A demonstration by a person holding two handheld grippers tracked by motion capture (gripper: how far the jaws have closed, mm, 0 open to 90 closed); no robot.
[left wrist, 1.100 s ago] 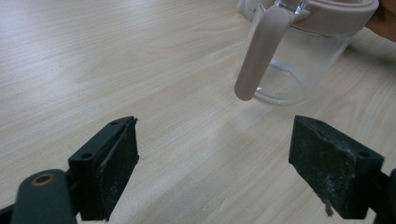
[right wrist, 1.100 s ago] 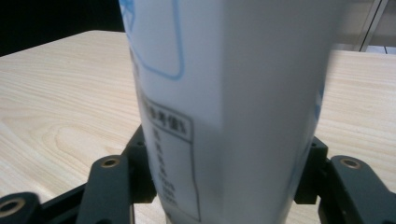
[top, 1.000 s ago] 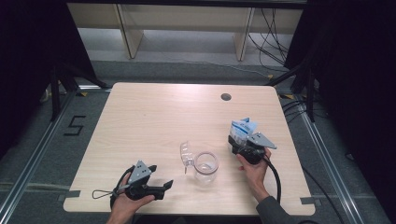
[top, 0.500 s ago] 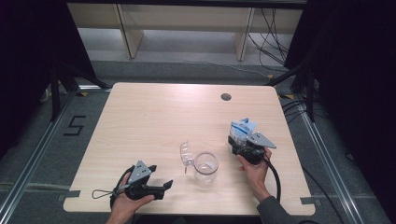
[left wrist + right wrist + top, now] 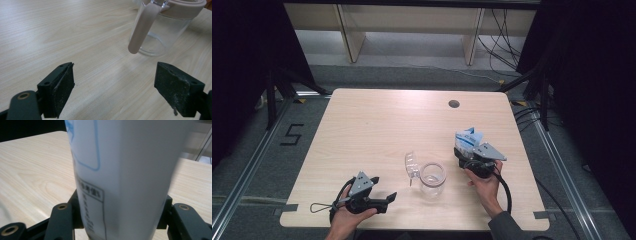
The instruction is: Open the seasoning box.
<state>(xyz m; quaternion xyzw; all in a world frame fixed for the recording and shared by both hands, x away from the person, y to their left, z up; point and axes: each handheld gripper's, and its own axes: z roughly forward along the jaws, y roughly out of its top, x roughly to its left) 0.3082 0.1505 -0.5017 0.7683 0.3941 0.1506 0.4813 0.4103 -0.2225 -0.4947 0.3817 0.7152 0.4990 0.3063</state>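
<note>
Now your right tongs (image 5: 469, 150) clamp the white carton (image 5: 120, 170); your left tongs (image 5: 115, 92) gape wide beside the pitcher (image 5: 160, 30).

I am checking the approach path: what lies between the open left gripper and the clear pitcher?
Nothing: in the left gripper view, bare table separates the left gripper from the pitcher.
</note>
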